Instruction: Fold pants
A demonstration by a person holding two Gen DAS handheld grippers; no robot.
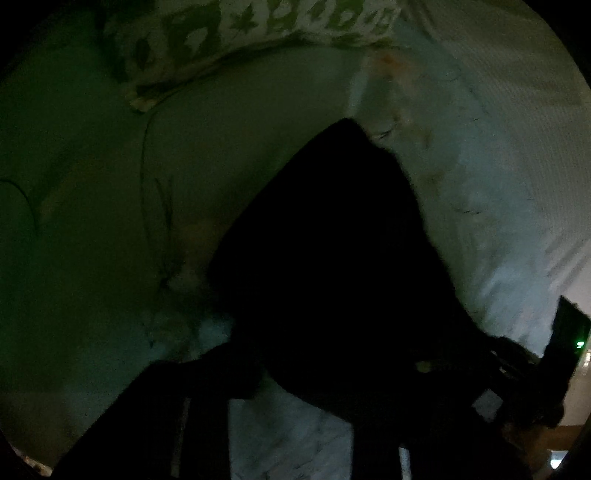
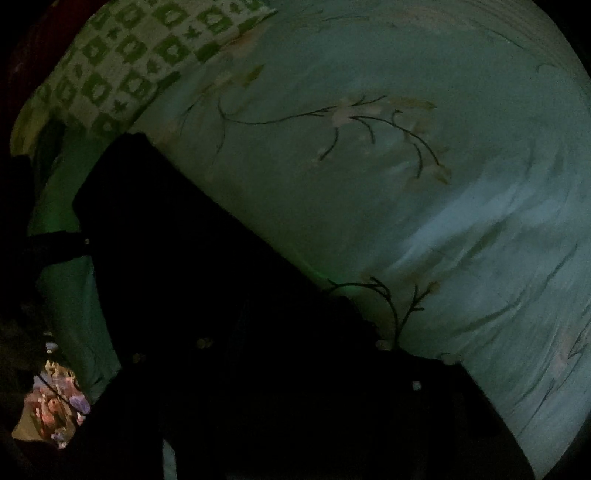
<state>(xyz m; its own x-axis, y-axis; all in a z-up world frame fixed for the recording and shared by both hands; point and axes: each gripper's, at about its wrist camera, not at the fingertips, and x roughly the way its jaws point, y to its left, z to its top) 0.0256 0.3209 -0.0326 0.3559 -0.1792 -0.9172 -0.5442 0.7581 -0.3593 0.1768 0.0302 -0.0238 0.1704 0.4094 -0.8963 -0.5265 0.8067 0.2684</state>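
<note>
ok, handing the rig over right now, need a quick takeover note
Left tool: fingers dark, black pants bunched over them; grip cannot be confirmed.
Right tool: lost in the dark under the pants; state unclear.
Pants lie on the pale green floral bedsheet, one end toward the green patterned pillow.
Done: cannot tell how many folds.
Left: check grips, finish folding.

Dim light swallows the detail

My black pants (image 1: 325, 258) show no seams; my right gripper (image 2: 295, 424) vanishes against them, and the patterned pillow (image 1: 240, 33) is cropped at the top edge.
</note>
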